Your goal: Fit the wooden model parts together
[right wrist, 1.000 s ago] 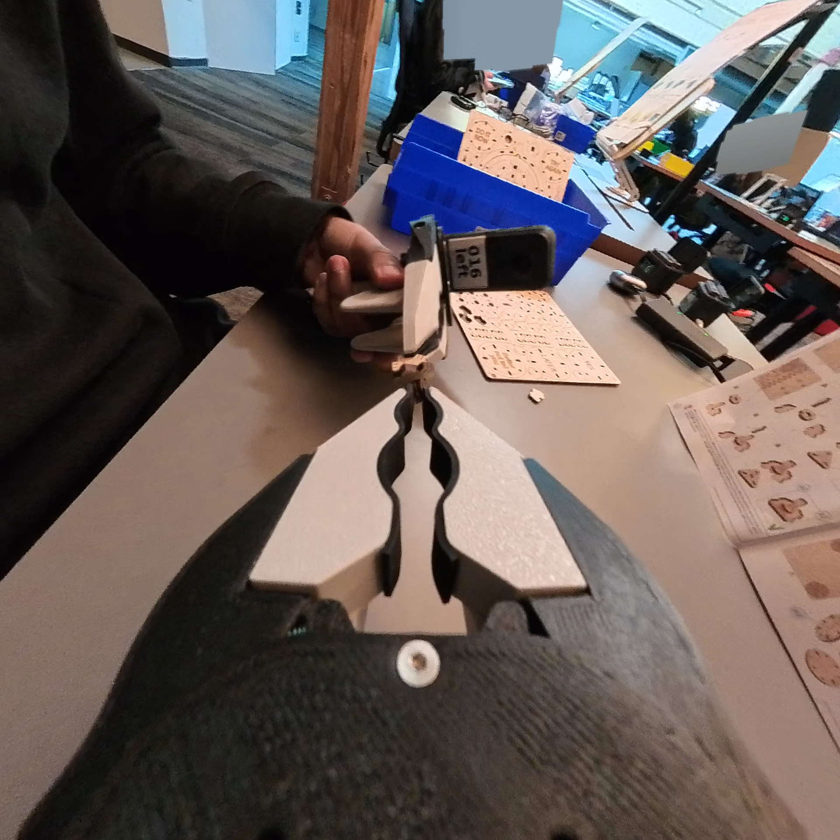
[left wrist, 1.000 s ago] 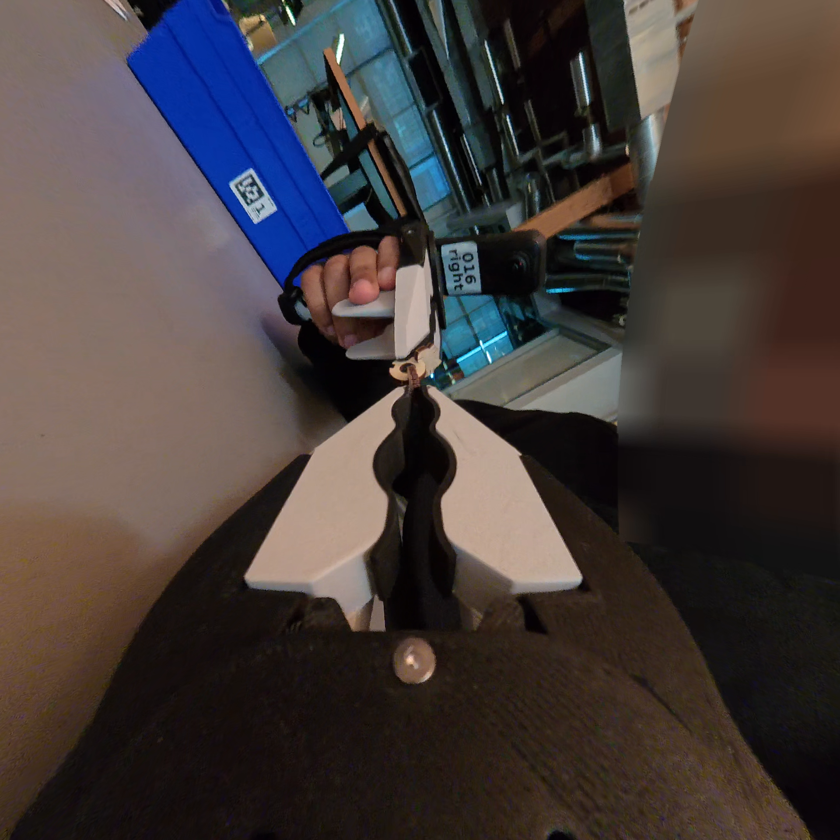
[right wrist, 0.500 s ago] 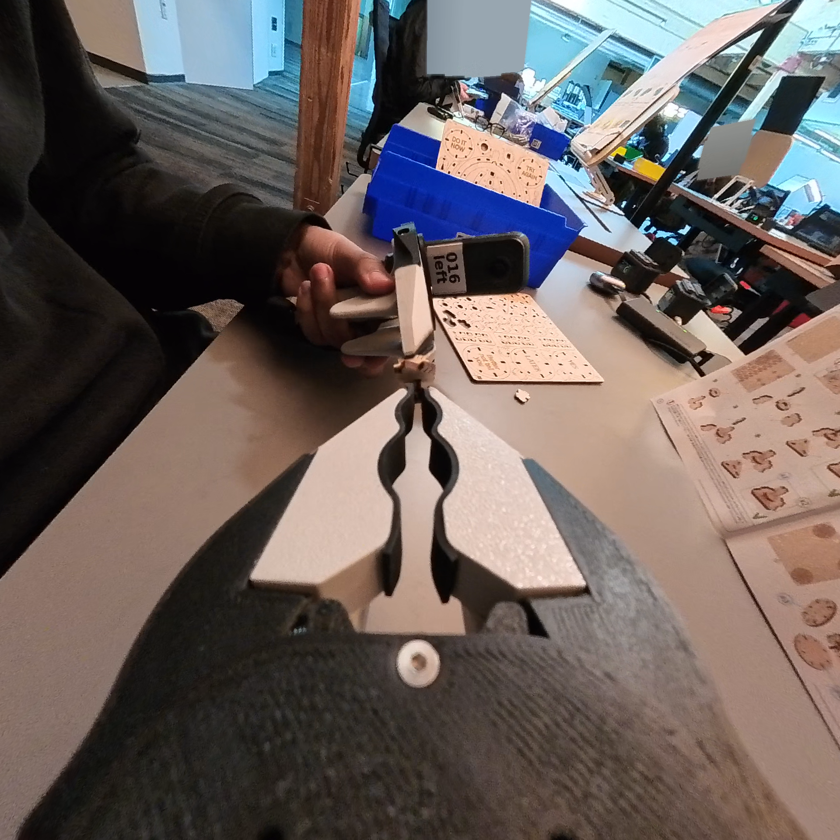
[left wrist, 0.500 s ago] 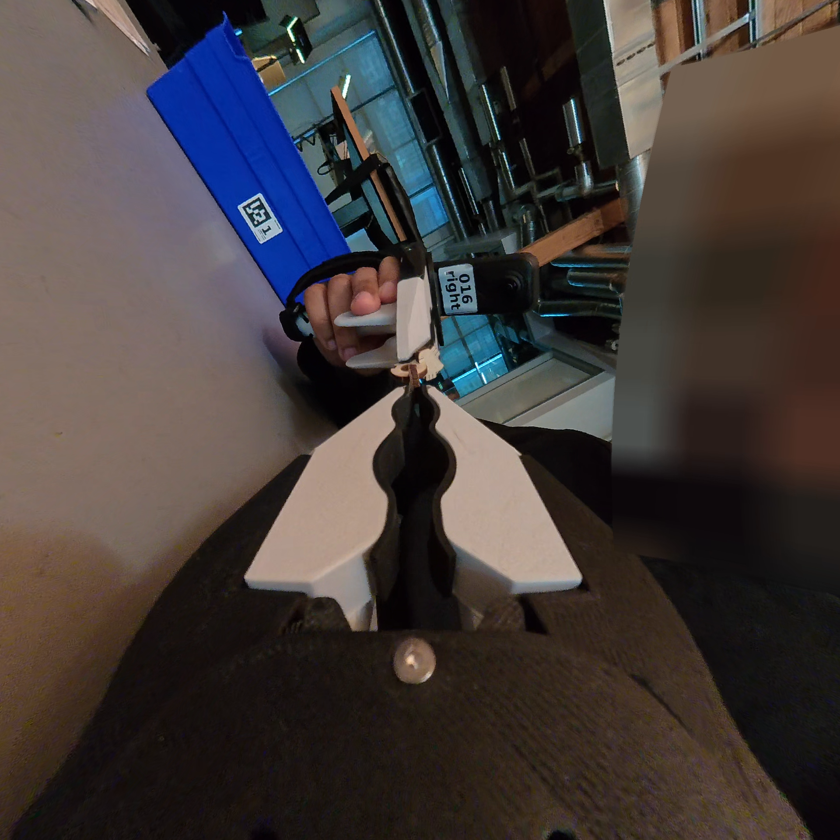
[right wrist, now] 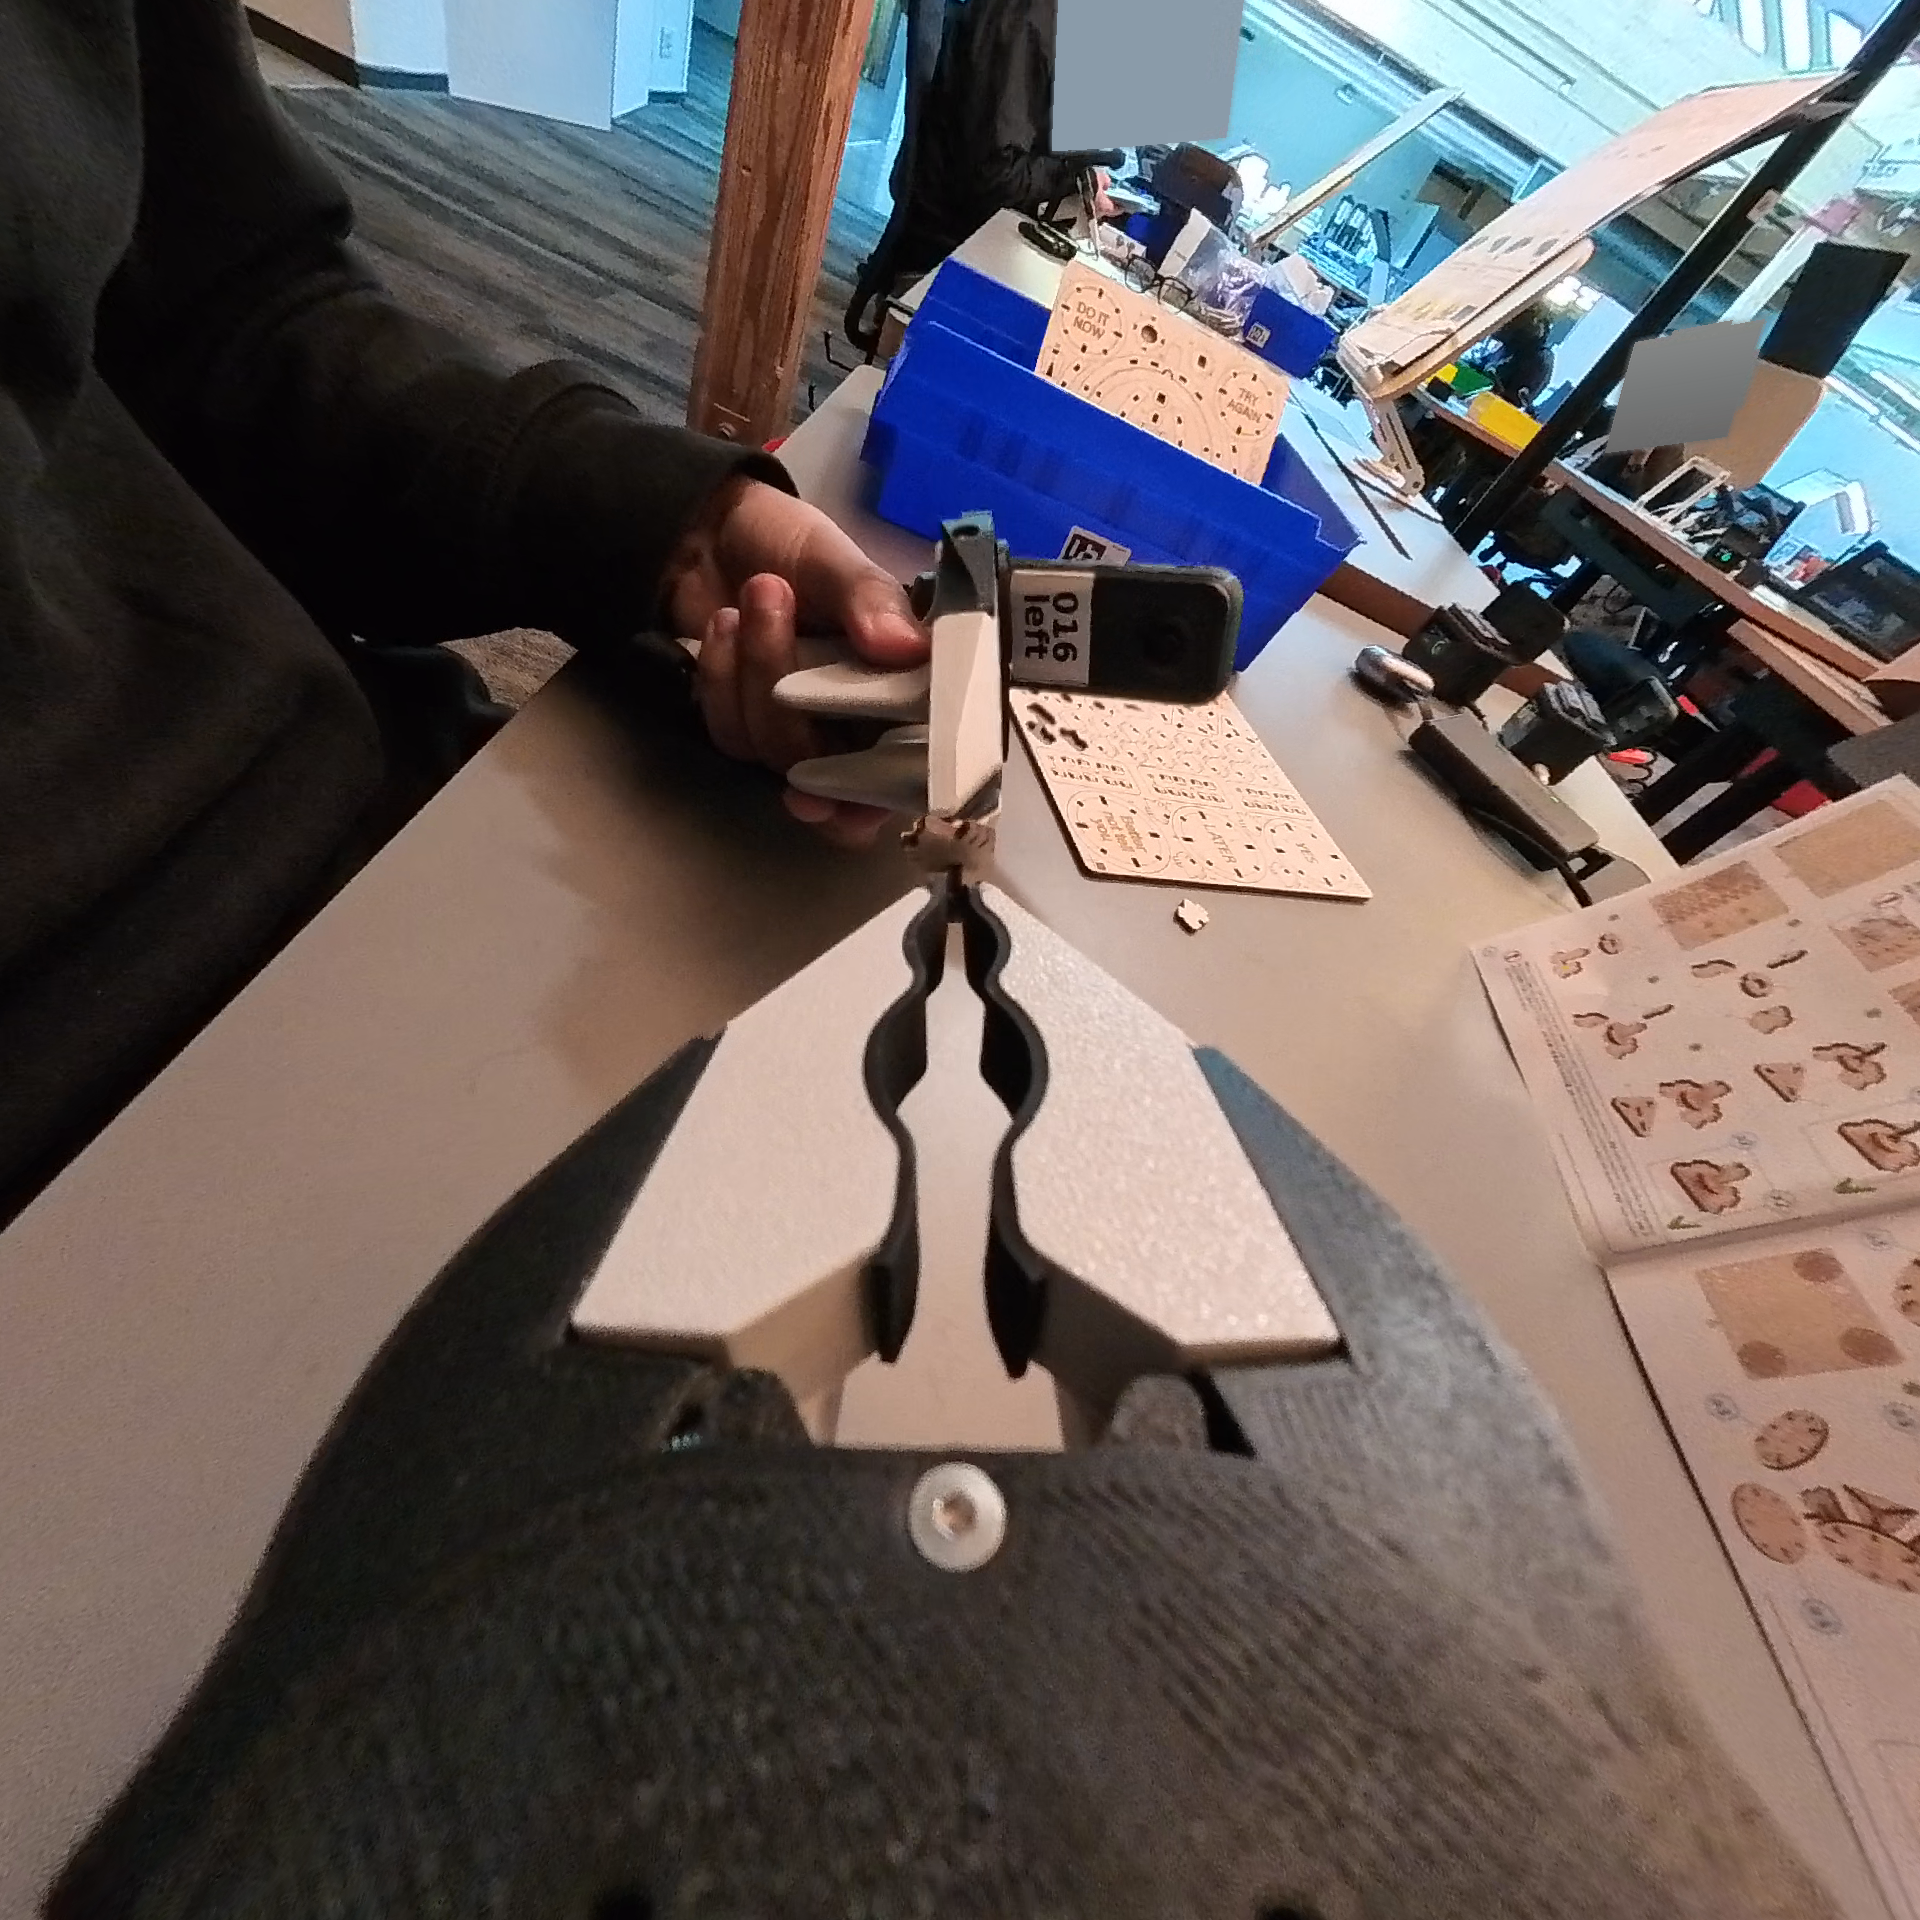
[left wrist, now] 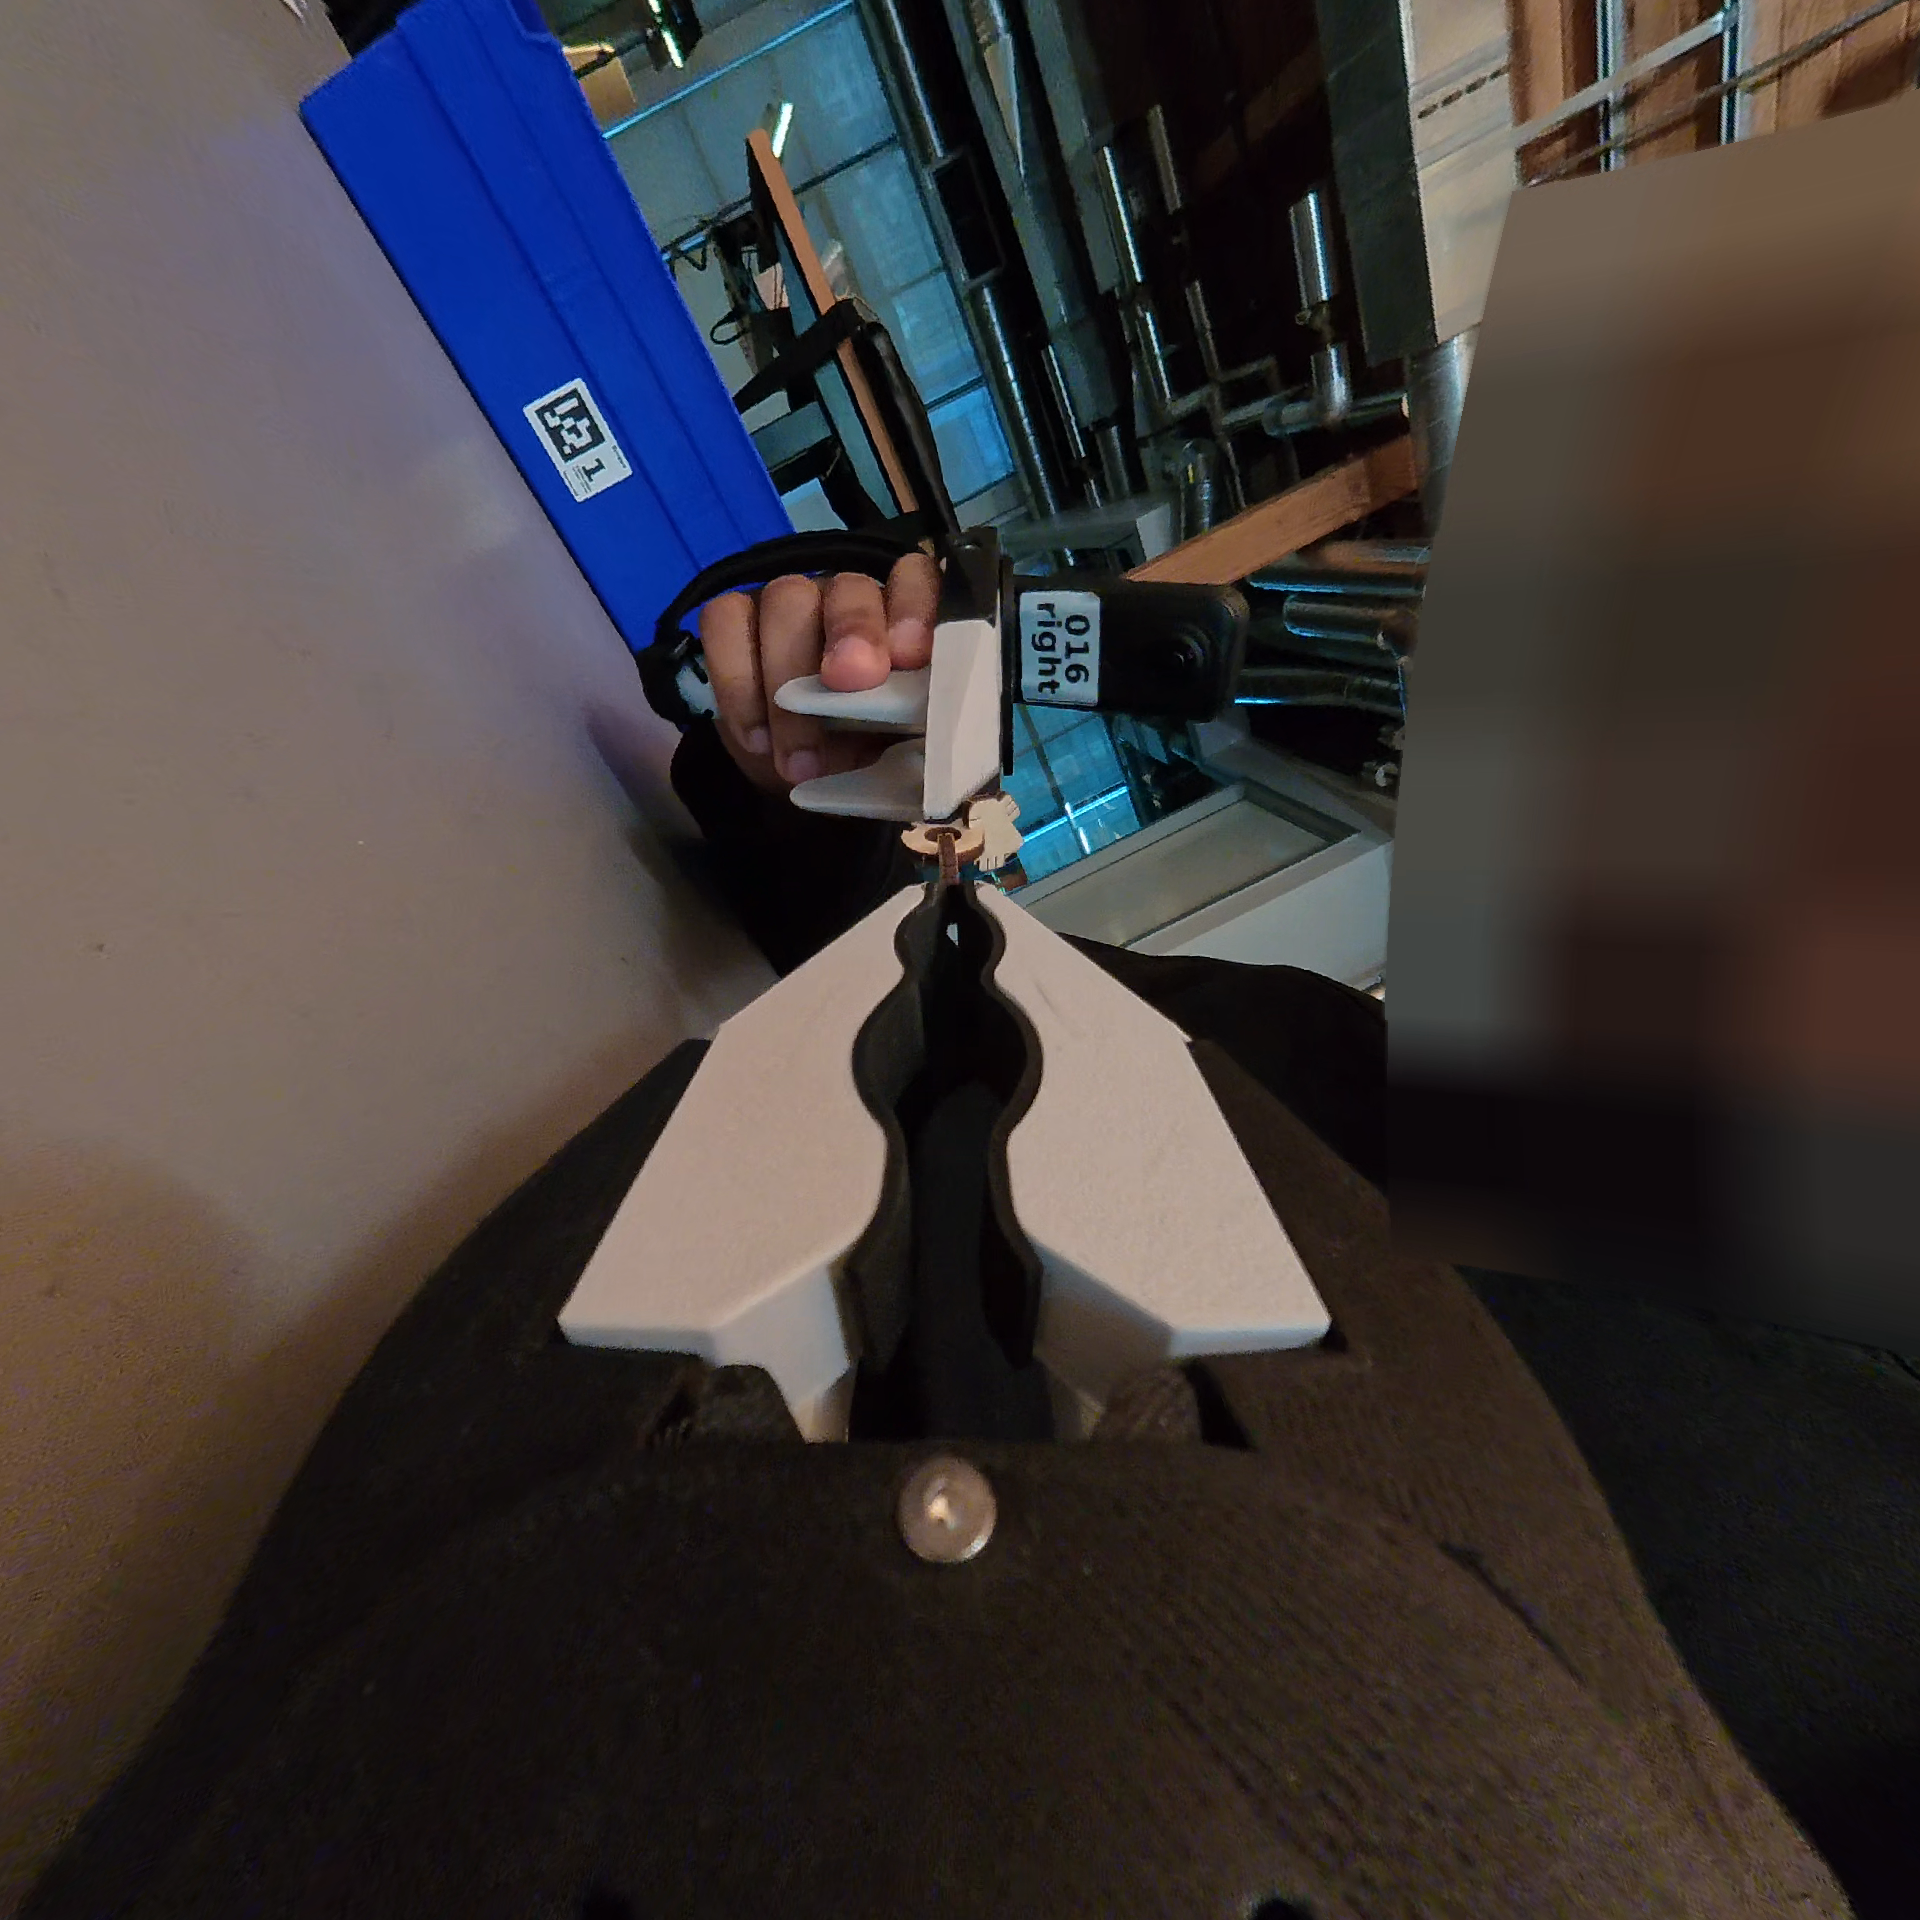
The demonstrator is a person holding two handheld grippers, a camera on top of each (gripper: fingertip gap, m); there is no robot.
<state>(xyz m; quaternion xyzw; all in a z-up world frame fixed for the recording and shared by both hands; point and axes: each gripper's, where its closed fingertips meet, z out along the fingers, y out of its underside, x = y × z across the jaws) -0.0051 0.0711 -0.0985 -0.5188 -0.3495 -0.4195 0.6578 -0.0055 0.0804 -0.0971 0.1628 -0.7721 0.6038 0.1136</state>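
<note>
Grey tabletop carried a perforated wooden sheet and printed instruction pages; both grippers met tip to tip above it.

I saw the left gripper clamped on a thin brown wooden peg, long axis pointing away along its fingers. The right gripper, directly opposite, gripped a pale wooden cutout with a ring, the peg's tip at the ring's hole.
</note>
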